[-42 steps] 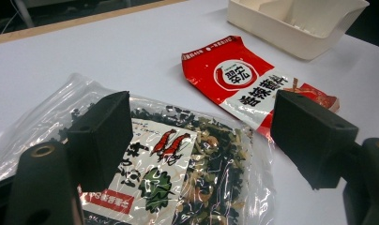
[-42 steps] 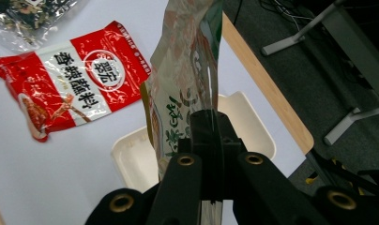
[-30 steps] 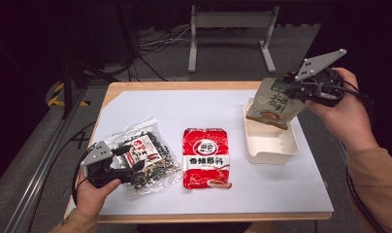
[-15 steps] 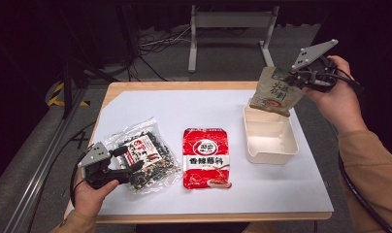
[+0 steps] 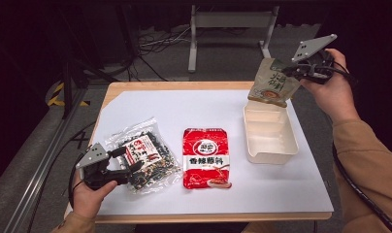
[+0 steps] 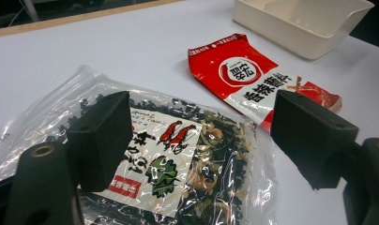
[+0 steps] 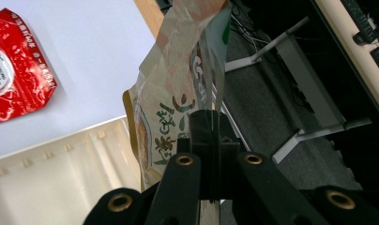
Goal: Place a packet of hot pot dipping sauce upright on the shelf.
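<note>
Overhead, right gripper (image 5: 295, 71) jaws clamp tan pouch (image 5: 272, 83), hiding its edge; left gripper (image 5: 127, 160) jaws gape.

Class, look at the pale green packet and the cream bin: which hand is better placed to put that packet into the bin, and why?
Right. Its tool is shut on the pale green packet, hanging over the cream bin's far end. The left tool sits open at the seaweed bag.

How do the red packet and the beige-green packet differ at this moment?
The red packet lies flat on the white table, untouched; the beige-green packet hangs in the air above the cream bin, pinched by the right gripper. Both are sealed, printed food pouches.
</note>
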The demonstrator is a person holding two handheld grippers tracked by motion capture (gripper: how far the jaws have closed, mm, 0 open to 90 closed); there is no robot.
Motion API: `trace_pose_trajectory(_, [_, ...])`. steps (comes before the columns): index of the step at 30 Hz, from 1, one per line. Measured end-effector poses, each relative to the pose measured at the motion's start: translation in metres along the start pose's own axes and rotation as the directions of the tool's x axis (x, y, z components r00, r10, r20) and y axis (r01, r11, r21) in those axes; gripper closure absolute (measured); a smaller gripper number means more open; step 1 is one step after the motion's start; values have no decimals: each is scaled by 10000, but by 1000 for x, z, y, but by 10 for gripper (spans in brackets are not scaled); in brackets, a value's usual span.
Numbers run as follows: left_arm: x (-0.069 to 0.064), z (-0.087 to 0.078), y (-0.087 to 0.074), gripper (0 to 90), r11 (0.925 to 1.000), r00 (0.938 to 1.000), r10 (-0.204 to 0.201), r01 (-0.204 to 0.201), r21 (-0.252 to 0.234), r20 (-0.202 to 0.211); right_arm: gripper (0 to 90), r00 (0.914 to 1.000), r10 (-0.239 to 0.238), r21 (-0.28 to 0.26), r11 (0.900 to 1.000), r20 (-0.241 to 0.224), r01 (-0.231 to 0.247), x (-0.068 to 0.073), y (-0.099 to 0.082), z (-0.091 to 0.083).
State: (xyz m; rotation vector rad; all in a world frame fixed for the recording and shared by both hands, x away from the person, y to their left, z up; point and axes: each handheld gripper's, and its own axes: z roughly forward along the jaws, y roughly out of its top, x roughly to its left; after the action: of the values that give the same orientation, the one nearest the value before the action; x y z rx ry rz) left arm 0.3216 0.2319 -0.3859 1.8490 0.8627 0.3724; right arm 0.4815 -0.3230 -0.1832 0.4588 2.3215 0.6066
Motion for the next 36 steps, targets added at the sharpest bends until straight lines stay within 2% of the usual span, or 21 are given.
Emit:
trace_pose_trajectory(8, [0, 0, 0, 218, 10000, 10000, -40, 40, -21, 54, 900, 9991, -434, -218, 9988, -23, 433, -4, -8, 18])
trace_pose_trajectory(12, [-1, 0, 1, 218, 9999, 9999, -144, 145, -68, 51, 900, 9994, -343, -337, 9989, -99, 339, -5, -13, 28])
trace_pose_trajectory(15, [0, 1, 1, 218, 9999, 9999, -90, 91, -69, 71, 900, 9990, -420, -293, 9987, -126, 416, -5, -15, 33])
trace_pose_trajectory(36, [1, 1, 0, 218, 9999, 9999, -95, 95, -38, 64, 900, 9992, -49, 21, 10000, -398, 50, -6, -32, 63])
